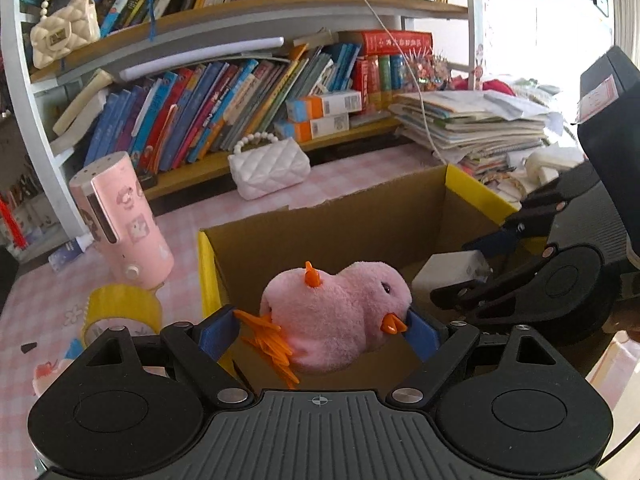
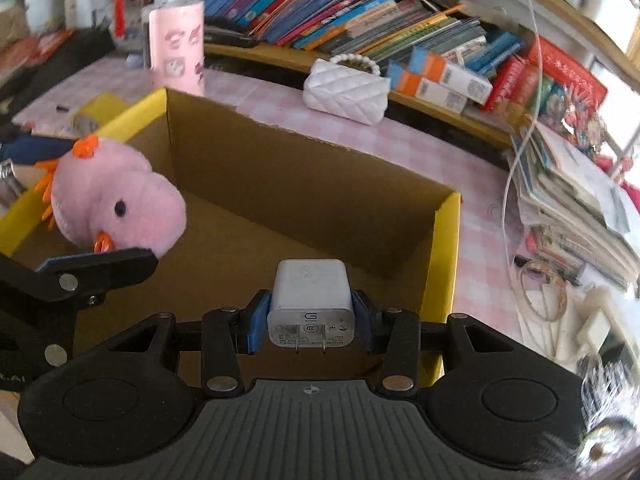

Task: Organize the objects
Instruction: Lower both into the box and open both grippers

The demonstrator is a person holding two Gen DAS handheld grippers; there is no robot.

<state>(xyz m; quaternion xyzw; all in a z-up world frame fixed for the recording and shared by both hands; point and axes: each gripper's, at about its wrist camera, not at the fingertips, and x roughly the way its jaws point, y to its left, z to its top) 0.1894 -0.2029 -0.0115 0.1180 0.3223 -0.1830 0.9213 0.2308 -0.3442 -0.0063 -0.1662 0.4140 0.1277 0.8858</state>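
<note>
My left gripper [image 1: 320, 330] is shut on a pink plush chick [image 1: 332, 316] with orange beak and feet, held over the near left part of an open cardboard box [image 1: 320, 232] with yellow flaps. The chick also shows in the right wrist view [image 2: 116, 204]. My right gripper [image 2: 310, 318] is shut on a white charger plug [image 2: 310, 304], prongs toward the camera, held over the box [image 2: 300, 184] near its front right. The right gripper [image 1: 480, 264] and the charger [image 1: 450, 268] also show at the right in the left wrist view.
A pink bottle [image 1: 120, 220] and a yellow tape roll [image 1: 120, 312] stand left of the box. A white quilted purse [image 1: 268, 168] sits behind it on the pink checked tablecloth [image 1: 352, 176]. Bookshelves [image 1: 224, 112] line the back; stacked papers [image 1: 472, 124] lie right.
</note>
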